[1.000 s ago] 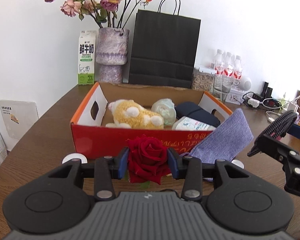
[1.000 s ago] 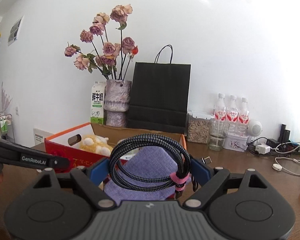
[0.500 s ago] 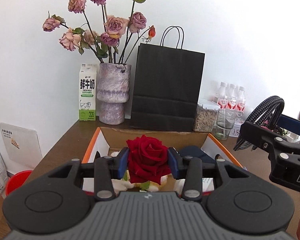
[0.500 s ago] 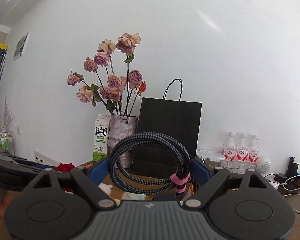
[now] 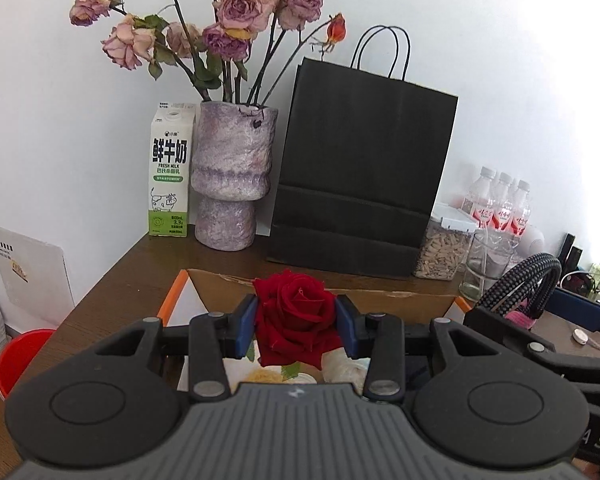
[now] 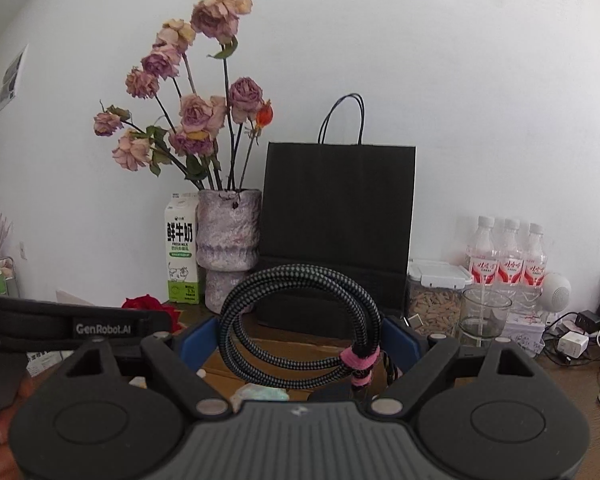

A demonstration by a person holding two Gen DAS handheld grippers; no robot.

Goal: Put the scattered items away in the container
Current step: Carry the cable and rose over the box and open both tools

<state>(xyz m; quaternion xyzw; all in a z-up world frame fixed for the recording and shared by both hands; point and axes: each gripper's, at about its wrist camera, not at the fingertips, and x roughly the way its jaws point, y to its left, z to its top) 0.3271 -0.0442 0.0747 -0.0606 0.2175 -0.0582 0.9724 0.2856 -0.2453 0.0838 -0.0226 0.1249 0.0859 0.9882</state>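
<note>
- L claw point(image 5: 296, 330) is clamping a deep-red rose bloom point(image 5: 294, 316) btwn its blue pads, one pad pressing each side of the flower; bloom is sitting upright.
- Rose is hanging above the open cardboard box w/ orange rim point(image 5: 172, 300), over its near-left part; the box's brown back wall is showing just behind the petals.
- R claw point(image 6: 298, 344) is gripping a coiled black-and-grey braided cable w/ pink tie point(image 6: 300, 320); coil is standing upright on edge btwn the blue pads, pink tie wrapping it at lower right.
- In the left wrist view the same cable point(image 5: 520, 284) and R claw are sitting to the right of the rose, near the box's right end.
- In the right wrist view the rose point(image 6: 144, 304) is peeking over the L gripper body, left of the cable.
- Inside the box, partly hidden under the claws: a pale yellow fuzzy thing and a whitish wrapped item; can't tell more.
- Box is resting on a dark brown wooden table point(image 5: 112, 304).
- Behind it, along the wall: white-and-green milk carton point(image 5: 169, 172), mottled purple vase w/ dried pink roses point(image 5: 232, 176), black paper bag w/ handles point(image 5: 360, 168), all standing upright side by side.
- Further right: clear jar of seeds point(image 5: 440, 252), empty glass point(image 5: 484, 264), three red-label water bottles point(image 5: 500, 204).
</note>
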